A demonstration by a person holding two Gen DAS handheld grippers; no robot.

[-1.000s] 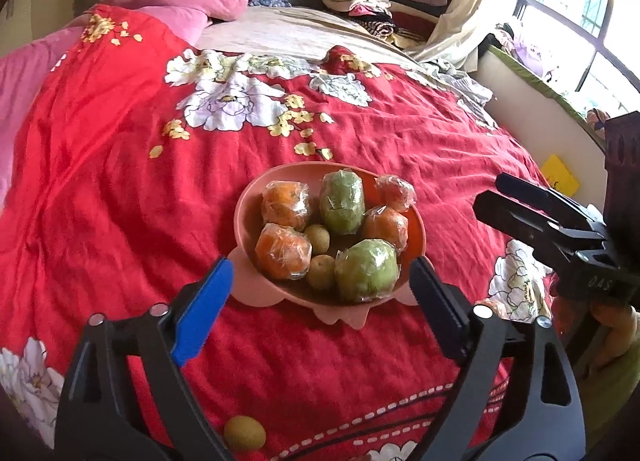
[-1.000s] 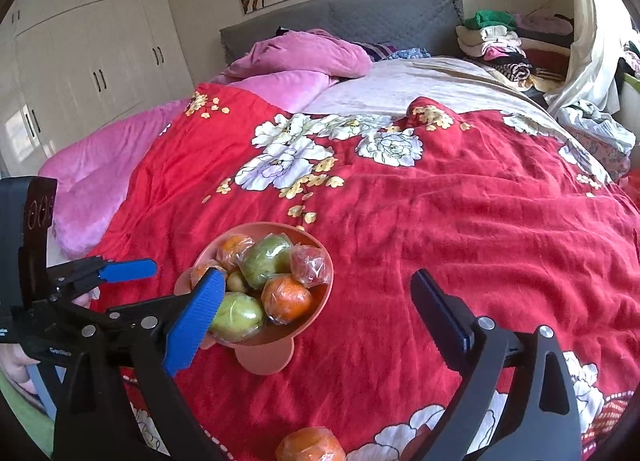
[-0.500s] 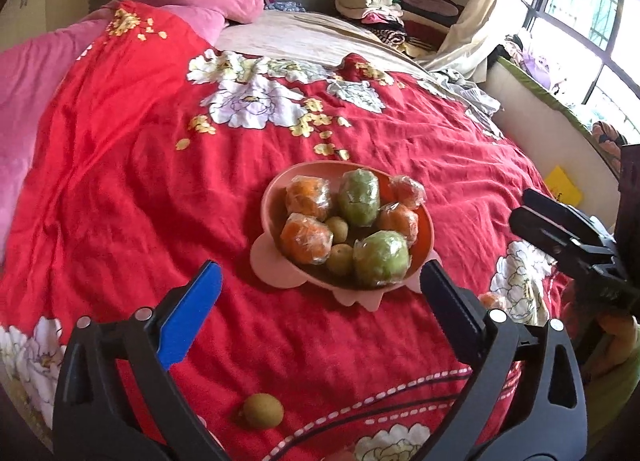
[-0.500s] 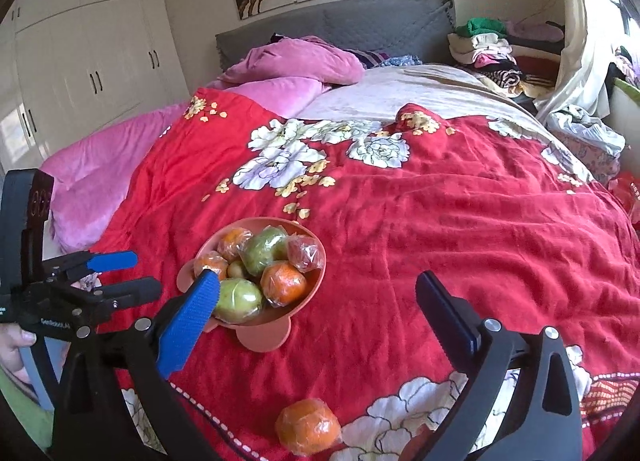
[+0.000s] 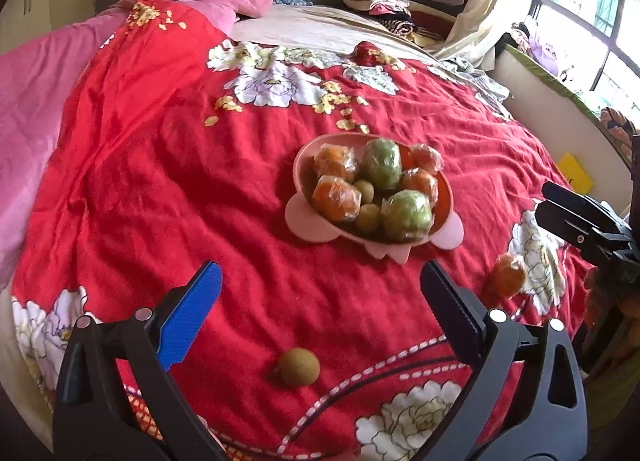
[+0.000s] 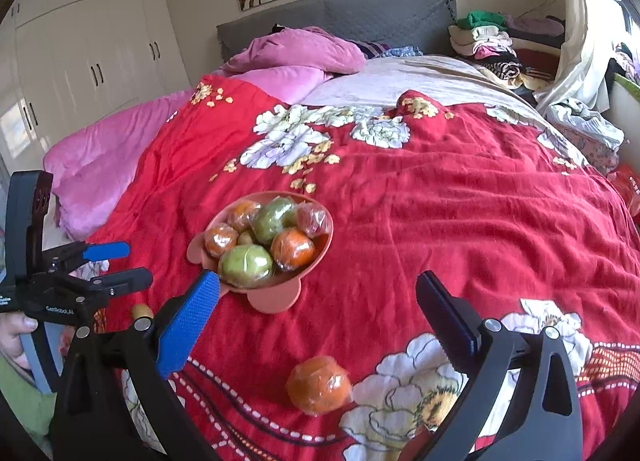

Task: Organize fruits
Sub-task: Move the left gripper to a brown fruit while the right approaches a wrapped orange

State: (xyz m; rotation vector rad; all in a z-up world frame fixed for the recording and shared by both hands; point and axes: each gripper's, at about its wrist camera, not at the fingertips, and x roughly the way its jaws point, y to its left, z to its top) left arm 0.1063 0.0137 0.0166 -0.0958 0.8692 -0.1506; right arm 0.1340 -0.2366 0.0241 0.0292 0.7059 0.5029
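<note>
A pink bowl (image 5: 304, 221) (image 6: 276, 301) sits on the red floral bedspread, holding several wrapped oranges, green fruits and small brown kiwis. A loose kiwi (image 5: 299, 367) lies on the spread just below and between the fingers of my left gripper (image 5: 320, 285), which is open and empty. A loose wrapped orange (image 6: 319, 385) (image 5: 506, 275) lies below my right gripper (image 6: 318, 293), also open with nothing between its fingers. Each gripper shows at the edge of the other's view: the right gripper (image 5: 552, 205) at the right, the left gripper (image 6: 128, 263) at the left, held by a hand.
The red bedspread (image 6: 460, 221) covers most of the bed. Pink pillows (image 6: 304, 49) and a grey headboard (image 6: 344, 17) lie at the far end. Folded clothes (image 6: 488, 41) pile at the back right. A white wardrobe (image 6: 88, 53) stands left, a window (image 5: 592, 1) right.
Both grippers have pulled back from the bowl, which now looks smaller and farther. The loose kiwi and the loose orange have come further up into view. The left jaws stand slightly wider.
</note>
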